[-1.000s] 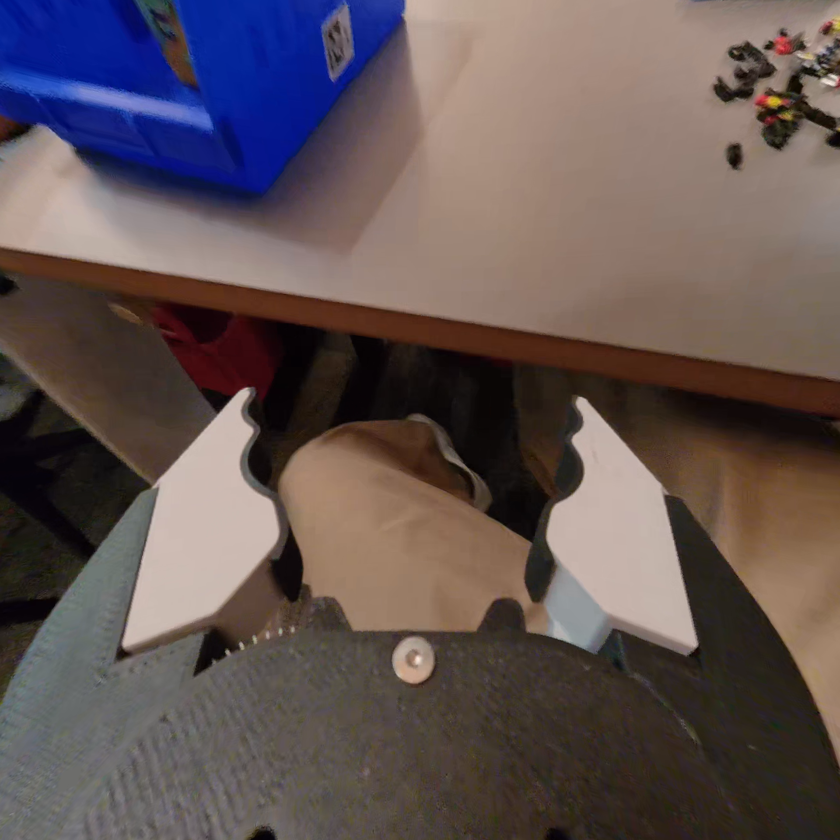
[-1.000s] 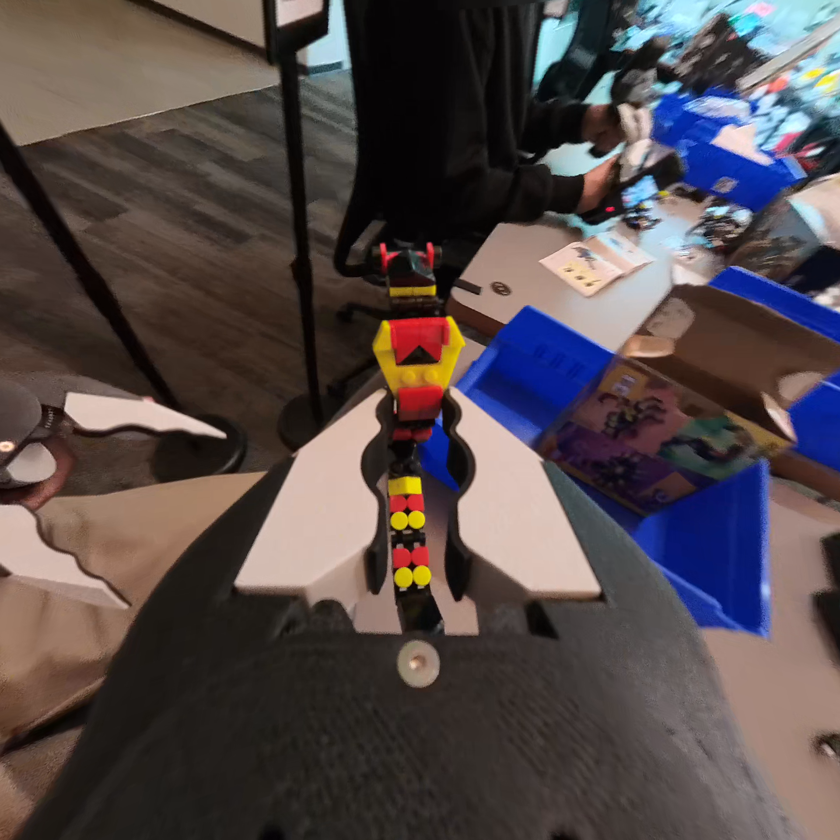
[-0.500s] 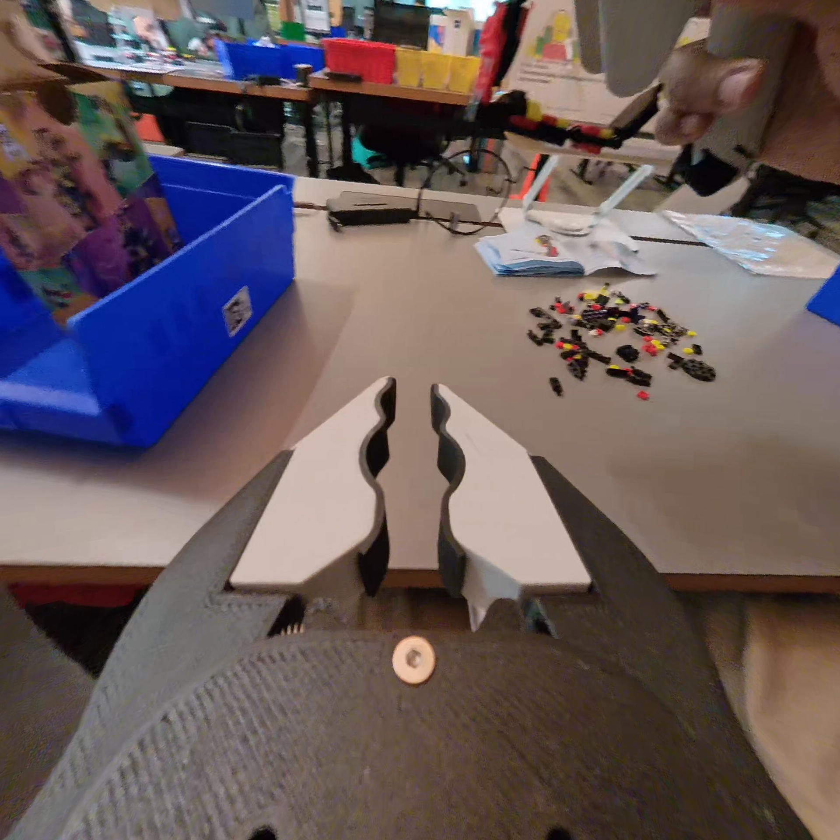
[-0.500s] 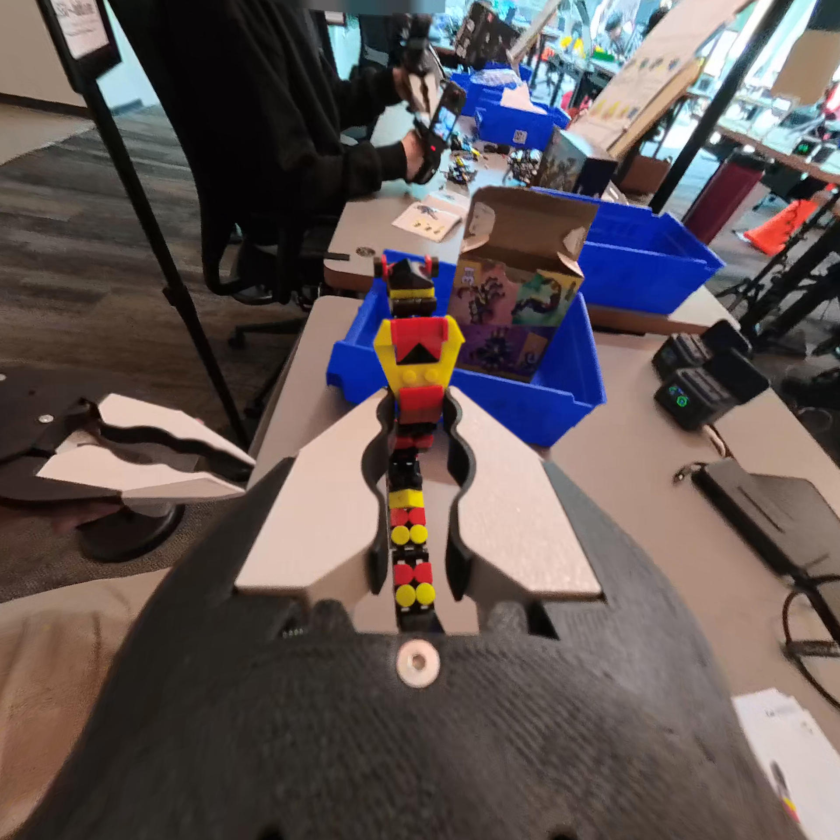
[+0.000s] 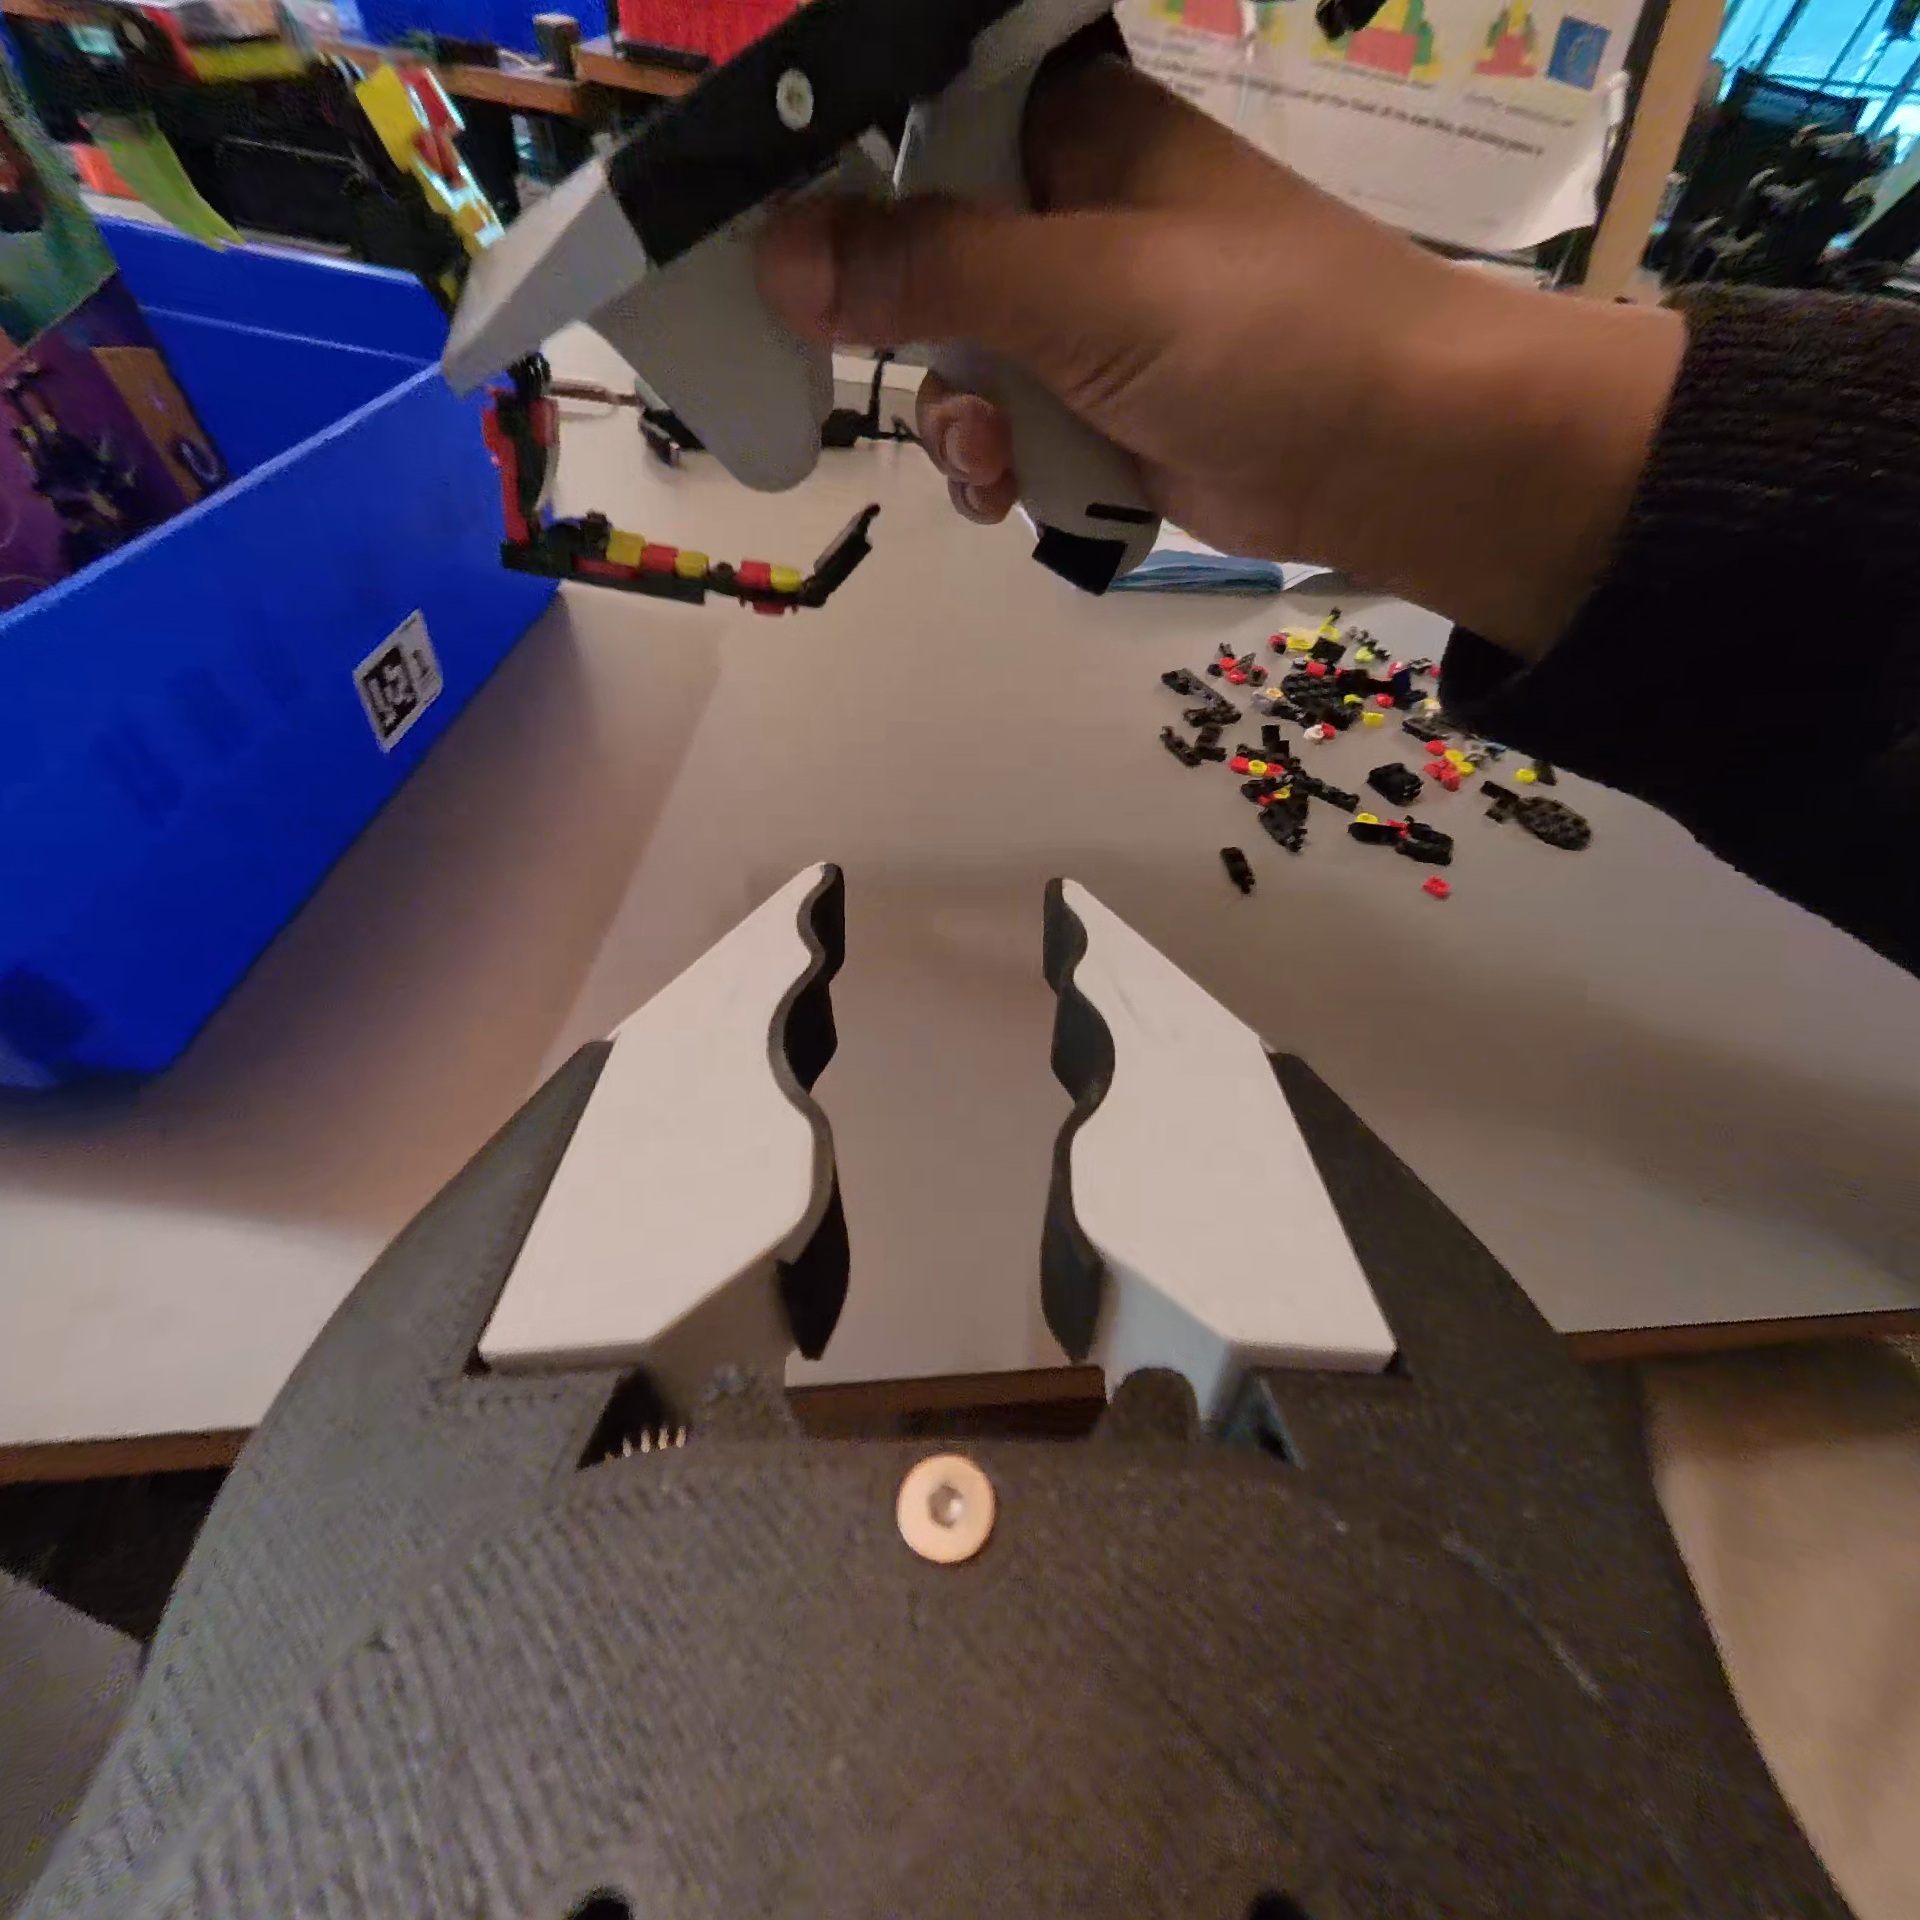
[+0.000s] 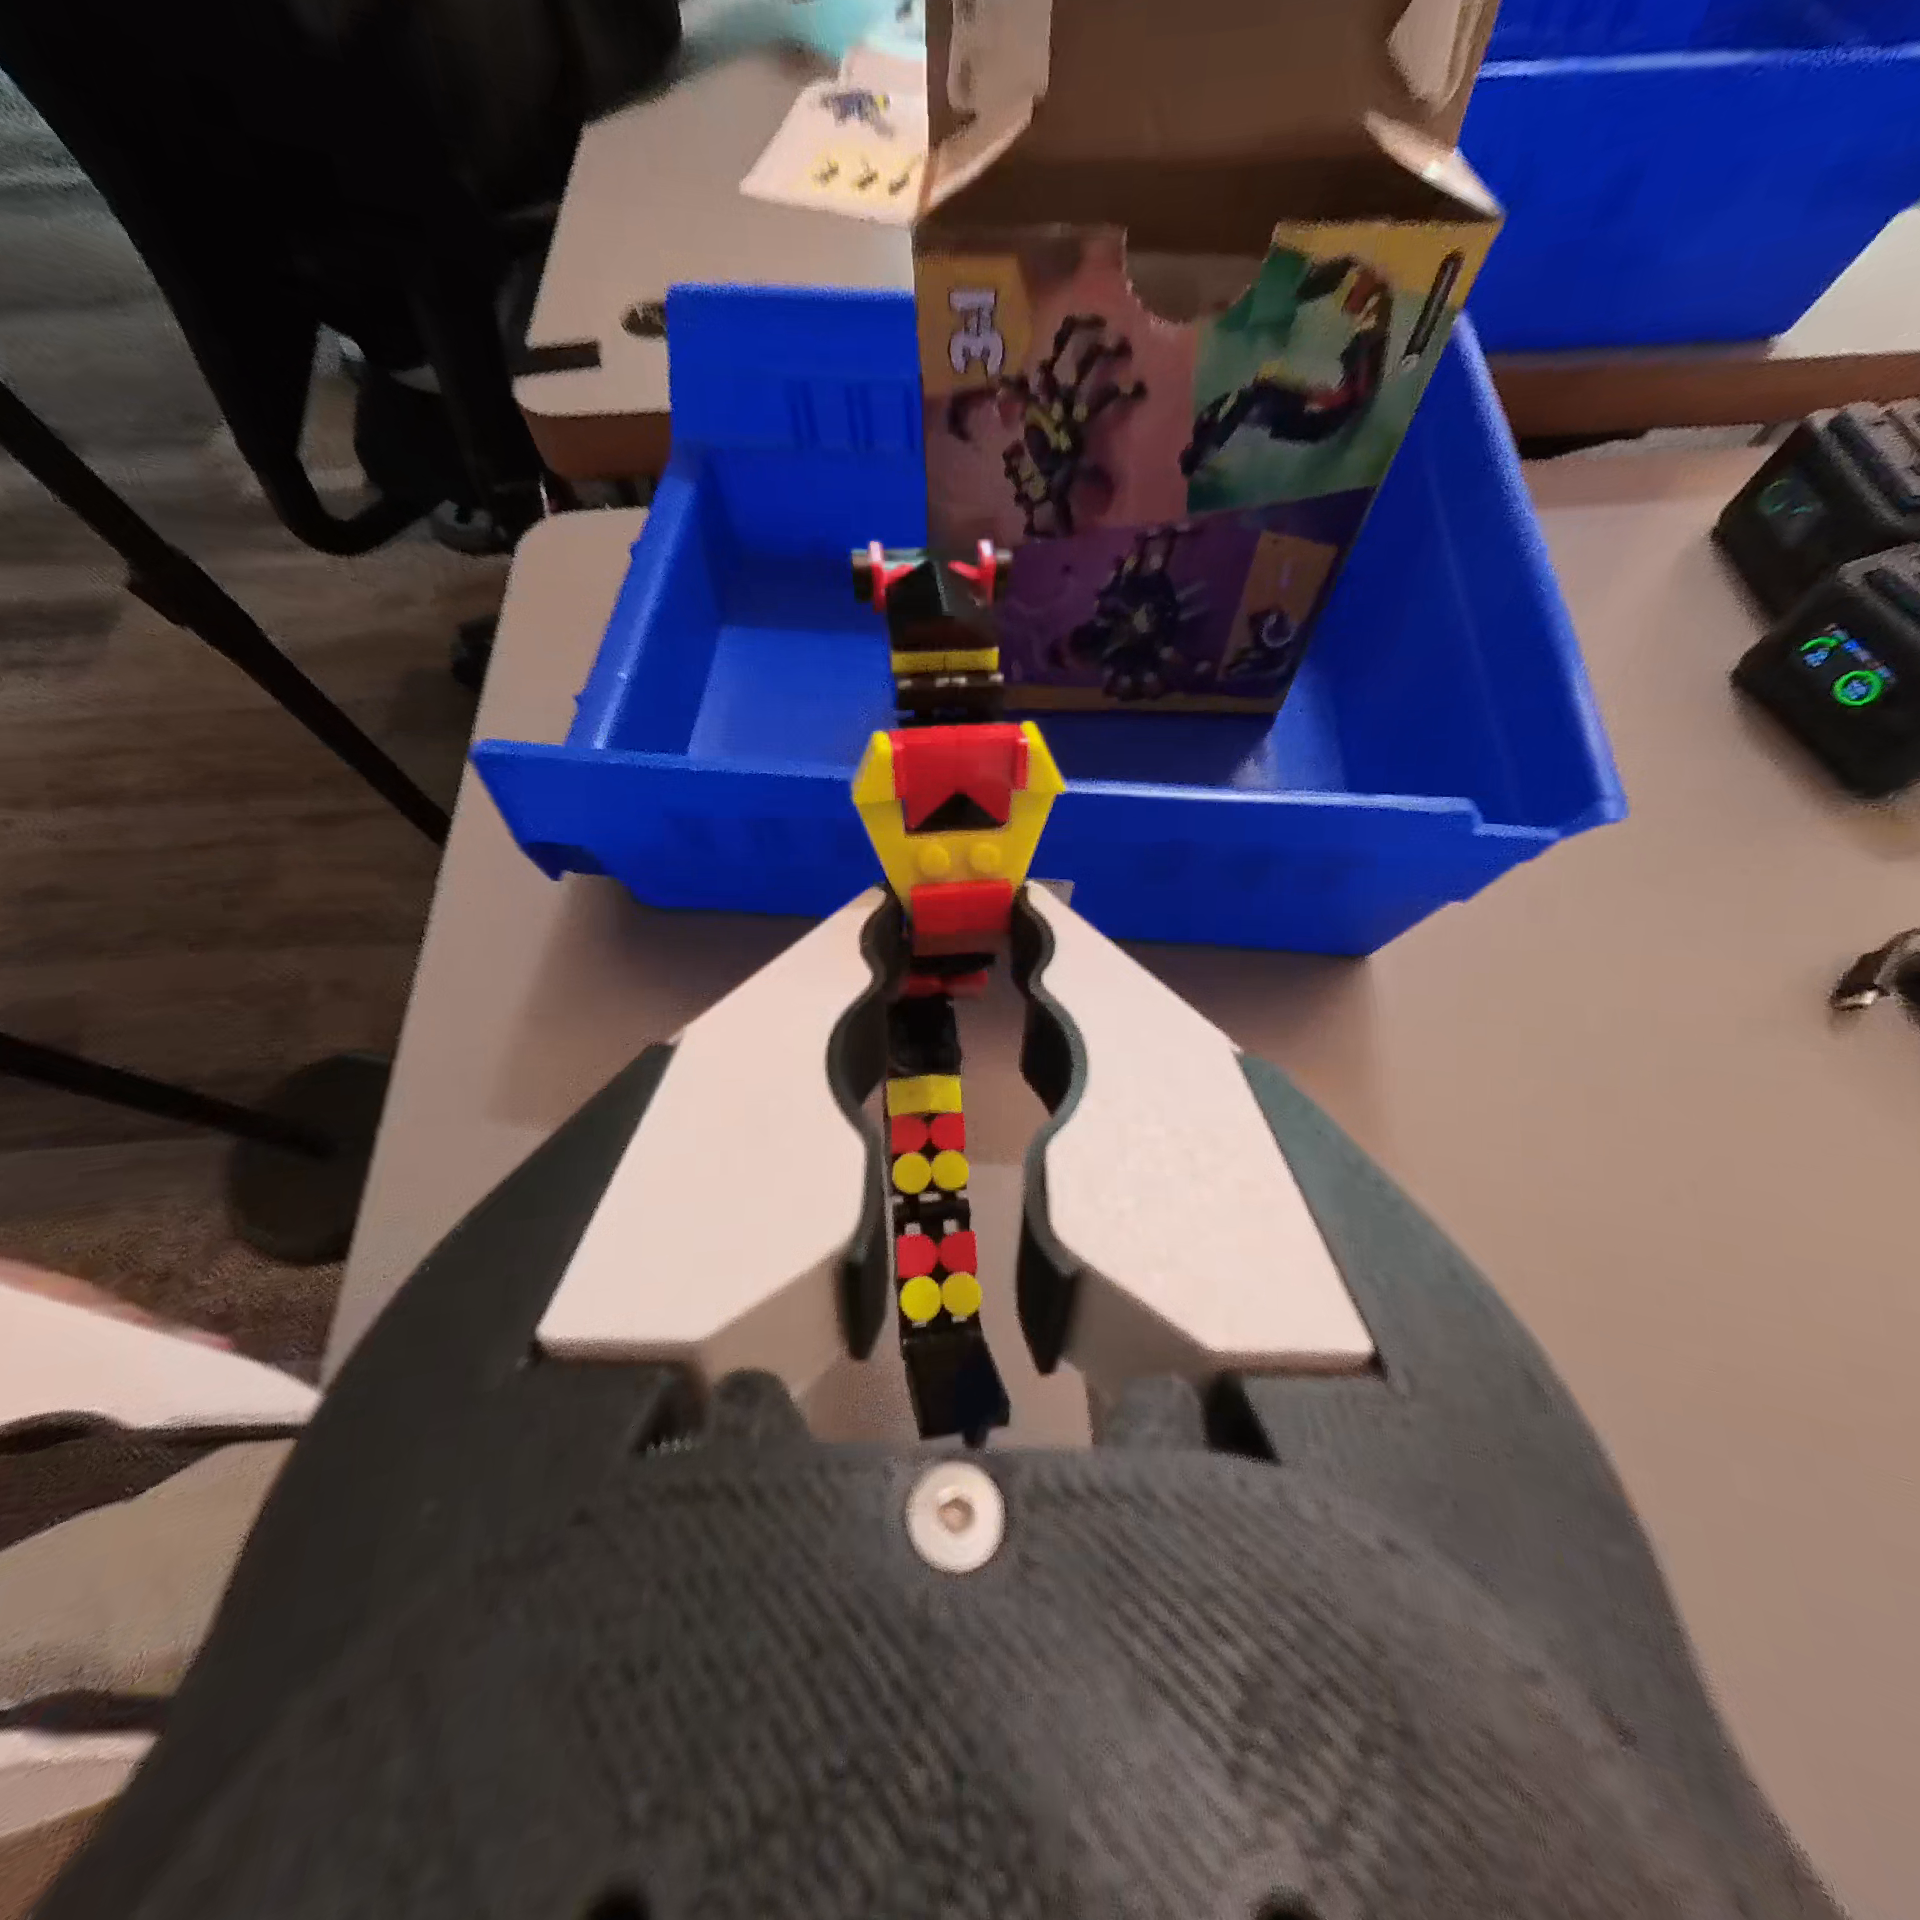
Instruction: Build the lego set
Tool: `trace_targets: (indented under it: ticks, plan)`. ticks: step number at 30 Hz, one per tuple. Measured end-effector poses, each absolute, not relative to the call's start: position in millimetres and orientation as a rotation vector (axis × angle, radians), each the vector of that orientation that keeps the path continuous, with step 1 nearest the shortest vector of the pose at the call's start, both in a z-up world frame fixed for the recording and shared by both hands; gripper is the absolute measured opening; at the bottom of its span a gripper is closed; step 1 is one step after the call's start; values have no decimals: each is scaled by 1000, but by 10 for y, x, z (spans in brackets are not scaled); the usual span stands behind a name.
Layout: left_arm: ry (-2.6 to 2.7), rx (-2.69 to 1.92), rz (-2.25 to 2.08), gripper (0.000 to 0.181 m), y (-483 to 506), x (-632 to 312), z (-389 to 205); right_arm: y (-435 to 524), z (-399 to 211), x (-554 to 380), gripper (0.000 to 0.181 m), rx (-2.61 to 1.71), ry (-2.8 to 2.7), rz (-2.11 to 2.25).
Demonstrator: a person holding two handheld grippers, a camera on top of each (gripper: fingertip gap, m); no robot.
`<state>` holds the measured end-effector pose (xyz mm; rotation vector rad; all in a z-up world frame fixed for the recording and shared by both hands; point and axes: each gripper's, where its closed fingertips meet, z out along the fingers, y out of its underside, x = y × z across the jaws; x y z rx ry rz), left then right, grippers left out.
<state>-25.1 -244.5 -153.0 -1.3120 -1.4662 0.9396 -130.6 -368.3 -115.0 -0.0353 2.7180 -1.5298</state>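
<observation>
The lego build (image 6: 954, 821), a long black strip with red and yellow studs and a yellow-and-red head, sticks forward out of my right gripper (image 6: 956, 920), which is shut on it above the table, facing the blue bin. In the left wrist view the right gripper (image 5: 520, 312) hangs over the table with the build (image 5: 665, 566) dangling below it. My left gripper (image 5: 940, 883) is open and empty, low over the table's front edge. A pile of loose black, red and yellow pieces (image 5: 1351, 748) lies on the table (image 5: 935, 727) to the right.
A blue bin (image 5: 208, 675) stands at the left, also in the right wrist view (image 6: 1143, 894), holding an opened lego box (image 6: 1164, 468). Black devices (image 6: 1839, 644) sit at the right. A hand (image 5: 1195, 343) holds the right gripper. Another table and a dark chair stand beyond. The left gripper's tips are roughly 15 cm from the right gripper's.
My left gripper rose from below the table to its front edge, closed nearly shut, then opened wider. My right gripper swung over the table toward the blue bin, still holding the build.
</observation>
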Motion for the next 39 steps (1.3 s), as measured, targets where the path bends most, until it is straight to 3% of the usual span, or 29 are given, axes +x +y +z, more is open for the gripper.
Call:
trace_targets:
  ticks: [14, 23, 27, 32, 36, 39]
  plan:
    - [-1568, -1240, 975, 38, -2787, 94, -1587, -3829, -1520, -1320, 18, -86, 2829, -1408]
    - [-1573, -1257, 956, 39, -2754, 70, -1634, -3849, -482, -876, 19, -216, 2340, -1825]
    - [-1586, -1252, 962, 38, -2781, 76, -1644, -3694, -402, -734, 19, -251, 2326, -1812]
    - [-1643, -1208, 999, 34, -2903, 100, -1652, -3268, -849, -712, 18, -244, 2413, -1764]
    - [-1626, -1200, 975, 0, -2887, 95, -1635, -3060, -1034, -796, 18, -207, 2457, -1832]
    - [-1625, -1221, 989, 5, -2905, 105, -1653, -3008, -1029, -682, 18, -229, 2383, -1831]
